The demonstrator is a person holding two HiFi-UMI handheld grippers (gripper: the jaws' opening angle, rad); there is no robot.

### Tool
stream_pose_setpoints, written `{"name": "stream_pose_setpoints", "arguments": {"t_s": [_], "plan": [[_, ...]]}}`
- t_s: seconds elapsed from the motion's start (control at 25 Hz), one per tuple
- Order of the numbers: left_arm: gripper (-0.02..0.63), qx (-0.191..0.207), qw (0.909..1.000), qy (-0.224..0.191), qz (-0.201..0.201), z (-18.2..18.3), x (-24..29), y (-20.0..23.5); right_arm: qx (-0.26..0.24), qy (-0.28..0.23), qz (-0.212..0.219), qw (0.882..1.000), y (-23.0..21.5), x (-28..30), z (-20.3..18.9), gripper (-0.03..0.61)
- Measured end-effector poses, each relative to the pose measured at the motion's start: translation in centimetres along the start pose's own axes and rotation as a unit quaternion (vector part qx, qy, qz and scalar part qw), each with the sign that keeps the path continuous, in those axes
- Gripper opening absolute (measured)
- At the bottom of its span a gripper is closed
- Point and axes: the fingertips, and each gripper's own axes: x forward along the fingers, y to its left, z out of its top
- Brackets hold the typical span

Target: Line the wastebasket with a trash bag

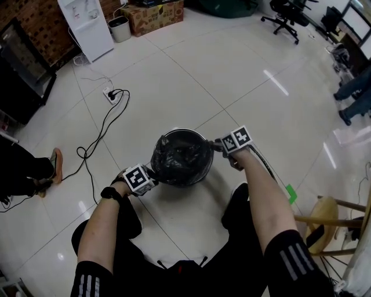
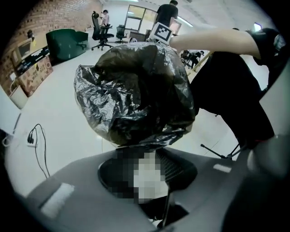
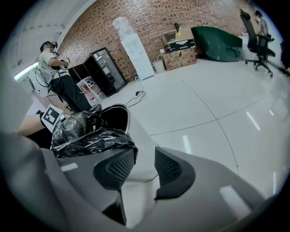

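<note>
The round grey wastebasket (image 1: 200, 137) stands on the floor between the person's knees, with a crumpled black trash bag (image 1: 181, 159) bunched over its mouth. My left gripper (image 1: 152, 175) is at the near left side of the rim. In the left gripper view the bag (image 2: 136, 90) bulges just beyond my open left gripper (image 2: 147, 158), its lower fold at the fingertips but not pinched. My right gripper (image 1: 218, 144) is at the far right of the rim. In the right gripper view my right gripper (image 3: 144, 154) stands open astride the basket's wall (image 3: 138, 136), and the bag's edge (image 3: 93, 138) lies by the left pad (image 3: 115, 167).
A power strip with a black cable (image 1: 110, 94) lies on the tiles at the far left. A water dispenser (image 1: 87, 23), a small bin (image 1: 119, 29) and a cardboard box (image 1: 156, 16) stand at the back. A wooden stool (image 1: 326, 223) is on the right, and someone's foot (image 1: 53, 165) on the left.
</note>
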Motion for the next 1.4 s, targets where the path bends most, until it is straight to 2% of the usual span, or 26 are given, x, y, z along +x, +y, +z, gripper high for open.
{"name": "stream_pose_setpoints", "arguments": {"t_s": [0.08,0.16,0.24,0.28,0.4,0.48,0.64,0.76,0.84,0.96,1.0,1.12,1.28,1.4], "plan": [[0.123,-0.005,0.9997,0.004,-0.025,-0.5,-1.0,-0.8,0.001,-0.004,-0.009,1.0,-0.3,-0.3,0.1,0.15],[0.163,-0.011,0.9987,0.034,-0.037,-2.5,-1.8,-0.9,0.003,-0.007,-0.014,1.0,-0.5,-0.5,0.1,0.149],[0.186,-0.013,0.9983,0.056,-0.009,-4.2,-3.2,0.5,0.004,-0.007,-0.016,1.0,-0.5,-0.6,0.1,0.149],[0.186,-0.014,0.9988,0.046,0.012,-4.0,-4.2,1.4,0.003,-0.007,-0.018,1.0,-0.5,-0.6,0.1,0.149],[0.244,0.005,0.9974,-0.051,0.051,1.2,-8.2,2.0,0.0,-0.01,-0.022,1.0,-0.4,-0.5,0.4,0.149],[0.262,0.041,0.9936,-0.084,0.065,4.4,-9.9,0.9,-0.005,-0.01,-0.023,1.0,-0.2,-0.4,0.5,0.149],[0.267,0.11,0.9853,-0.107,0.075,9.0,-10.8,-2.1,-0.014,-0.011,-0.028,0.999,0.2,-0.3,0.8,0.149],[0.262,0.145,0.979,-0.101,0.102,10.9,-10.1,-2.6,-0.019,-0.012,-0.031,0.999,0.3,-0.3,0.9,0.147],[0.204,0.155,0.9765,-0.091,0.119,11.5,-9.2,-2.1,-0.02,-0.012,-0.032,0.999,0.2,-0.4,0.9,0.147],[0.026,0.152,0.9744,-0.094,0.137,12.4,-8.5,-0.9,-0.021,-0.011,-0.031,0.999,0.2,-0.6,0.8,0.147],[0.01,0.147,0.9743,-0.098,0.139,12.8,-8.5,-0.5,-0.02,-0.012,-0.027,0.999,0.3,-0.8,0.8,0.147],[0.01,0.126,0.9739,-0.111,0.153,13.7,-9.1,1.2,-0.022,-0.01,-0.01,1.0,0.6,-1.8,0.9,0.149],[0.008,0.084,0.9703,-0.131,0.185,14.2,-11.0,4.2,-0.05,0.005,0.01,0.999,1.1,-3.3,0.4,0.149],[0.007,0.035,0.9671,-0.144,0.207,13.7,-12.2,6.9,-0.032,-0.006,0.025,0.999,0.7,-4.3,0.3,0.149]]}}
